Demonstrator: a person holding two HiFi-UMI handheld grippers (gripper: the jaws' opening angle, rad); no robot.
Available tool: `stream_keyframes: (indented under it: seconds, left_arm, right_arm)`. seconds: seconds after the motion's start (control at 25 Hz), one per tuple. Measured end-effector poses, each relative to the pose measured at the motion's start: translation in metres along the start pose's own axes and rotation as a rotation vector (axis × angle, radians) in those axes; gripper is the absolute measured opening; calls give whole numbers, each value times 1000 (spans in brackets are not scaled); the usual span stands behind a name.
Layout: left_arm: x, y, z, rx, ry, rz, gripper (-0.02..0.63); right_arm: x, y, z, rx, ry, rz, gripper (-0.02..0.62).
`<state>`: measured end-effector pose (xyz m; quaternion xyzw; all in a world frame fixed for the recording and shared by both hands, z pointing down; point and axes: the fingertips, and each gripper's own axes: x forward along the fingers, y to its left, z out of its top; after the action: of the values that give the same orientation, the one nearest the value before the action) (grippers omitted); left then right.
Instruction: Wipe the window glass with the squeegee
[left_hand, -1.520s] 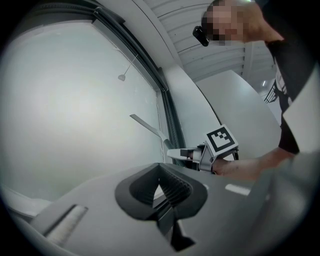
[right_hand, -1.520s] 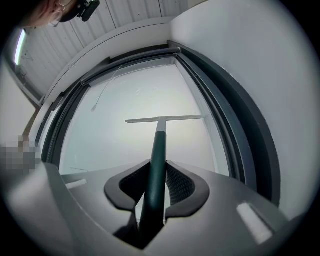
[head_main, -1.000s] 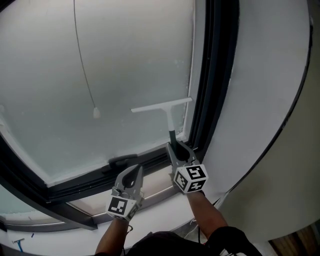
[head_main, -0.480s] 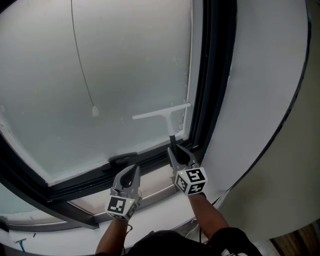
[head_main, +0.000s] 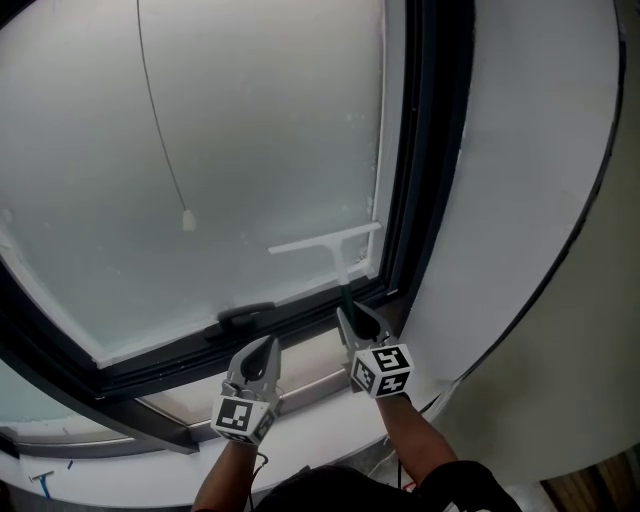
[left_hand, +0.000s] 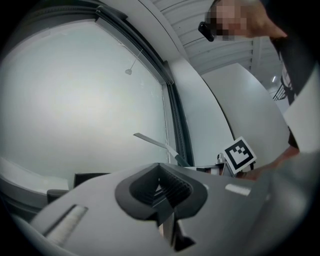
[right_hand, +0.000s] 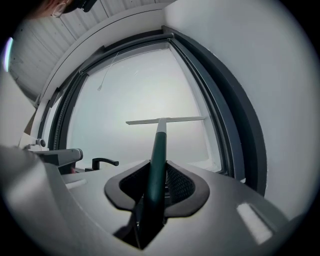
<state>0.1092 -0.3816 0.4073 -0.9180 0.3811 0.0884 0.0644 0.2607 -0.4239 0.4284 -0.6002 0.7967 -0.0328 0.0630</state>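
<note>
Hazy window glass (head_main: 250, 150) behind squeegee (head_main: 336, 250), handle half-hidden

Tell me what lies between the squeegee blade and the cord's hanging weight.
Only bare frosted window glass lies between the white squeegee blade and the small white cord weight; the head view shows it.

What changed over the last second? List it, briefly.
The right gripper, shut on the squeegee, drew it down the window glass toward the bottom frame. The left gripper stayed shut and empty by the sill; the pull cord hangs as before.
</note>
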Motion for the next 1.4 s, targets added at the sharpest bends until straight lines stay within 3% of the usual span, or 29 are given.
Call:
stream_keyframes:
  seconds: [0.48, 0.8, 1.08, 1.24, 1.4]
  left_arm:
    - [-15, -6, -8, 56, 54, 21, -2]
    - [-24, 11, 43, 36, -57, 33, -2]
    - [-45, 38, 60, 81, -64, 65, -2]
    - [-51, 48, 67, 98, -55, 84, -2]
    - [-50, 54, 74, 122, -74, 77, -2]
  right_arm:
    - [-6, 2, 3, -7, -24, 13, 95]
    - [22, 55, 141, -106, -253, 88, 95]
    - [56, 95, 252, -107, -395, 133, 95]
    - [72, 108, 295, -135, -433, 107, 95]
    - [84, 117, 312, -137, -457, 96, 95]
